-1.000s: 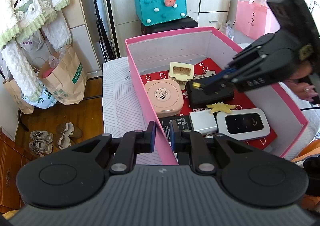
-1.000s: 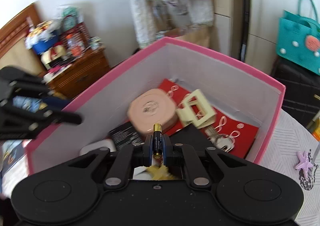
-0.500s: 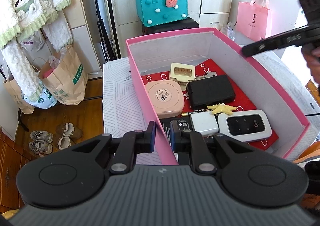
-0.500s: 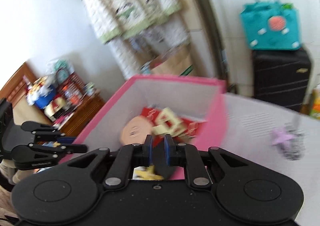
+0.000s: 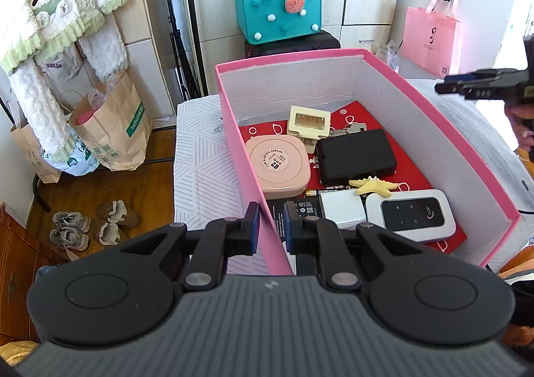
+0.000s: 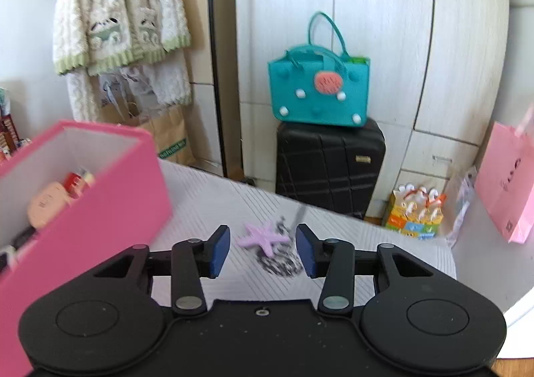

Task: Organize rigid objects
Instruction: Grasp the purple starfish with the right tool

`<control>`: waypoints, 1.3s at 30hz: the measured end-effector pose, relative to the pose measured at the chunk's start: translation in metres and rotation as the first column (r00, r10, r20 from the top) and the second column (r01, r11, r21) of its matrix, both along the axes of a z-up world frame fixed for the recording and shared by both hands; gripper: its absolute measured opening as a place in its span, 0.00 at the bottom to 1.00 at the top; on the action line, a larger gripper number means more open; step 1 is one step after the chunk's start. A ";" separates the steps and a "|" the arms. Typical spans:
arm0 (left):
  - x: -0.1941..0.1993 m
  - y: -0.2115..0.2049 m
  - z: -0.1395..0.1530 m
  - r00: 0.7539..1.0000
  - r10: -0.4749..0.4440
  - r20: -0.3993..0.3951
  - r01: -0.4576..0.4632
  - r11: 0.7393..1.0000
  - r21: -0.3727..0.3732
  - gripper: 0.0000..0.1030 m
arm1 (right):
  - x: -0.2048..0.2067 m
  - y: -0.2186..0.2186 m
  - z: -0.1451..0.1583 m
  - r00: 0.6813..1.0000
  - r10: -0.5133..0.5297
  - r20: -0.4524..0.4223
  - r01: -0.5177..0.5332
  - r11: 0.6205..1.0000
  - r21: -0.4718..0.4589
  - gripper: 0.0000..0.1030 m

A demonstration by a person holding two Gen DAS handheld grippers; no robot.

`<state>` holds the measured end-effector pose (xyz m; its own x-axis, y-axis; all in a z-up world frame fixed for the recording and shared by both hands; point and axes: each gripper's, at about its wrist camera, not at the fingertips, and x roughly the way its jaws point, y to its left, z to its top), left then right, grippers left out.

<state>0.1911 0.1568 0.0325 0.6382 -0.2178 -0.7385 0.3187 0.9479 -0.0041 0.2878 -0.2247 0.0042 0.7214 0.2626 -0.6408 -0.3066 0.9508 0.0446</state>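
The white patterned table cover (image 6: 233, 203) spreads under and ahead of both grippers. The pink box (image 5: 434, 116) stands on it, directly ahead of the left gripper (image 5: 271, 226), whose blue pads are clamped on the box's near-left wall — one pad outside, one inside.

Inside the box, from larger to smaller: a black rectangular case (image 5: 355, 156) ahead and right of the left gripper; a pink rounded compact (image 5: 278, 163) just ahead of it, against the left wall; a white pocket router (image 5: 410, 215) to the near right; a silver block (image 5: 340, 210) between router and gripper; a cream hair claw (image 5: 308, 123) toward the far end; a yellow starfish (image 5: 373, 185) lying across the router's far edge.

The right gripper (image 6: 263, 250) is outside the box, which sits to its left. Its jaws have just been opening and now stand apart with nothing pressed between them. A purple starfish (image 6: 262, 238) lies on the cover just ahead, in line with the gap between the pads and free of both — partly blurred, beside a dark printed mark (image 6: 280, 260) on the cover.
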 end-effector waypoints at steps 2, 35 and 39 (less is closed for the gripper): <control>0.000 0.000 0.000 1.000 0.001 0.001 -0.001 1.000 0.002 0.13 | 0.007 -0.005 -0.013 1.000 0.013 -0.019 -0.012 0.999 0.033 0.55; 0.002 -0.001 -0.004 1.000 0.001 -0.001 -0.001 1.000 -0.006 0.13 | 0.051 0.021 -0.055 0.999 0.002 -0.032 -0.002 1.000 0.002 0.56; 0.002 -0.001 -0.004 1.000 -0.001 -0.001 0.001 1.000 -0.008 0.13 | 0.045 0.020 -0.056 1.000 -0.002 -0.031 0.002 1.000 0.006 0.56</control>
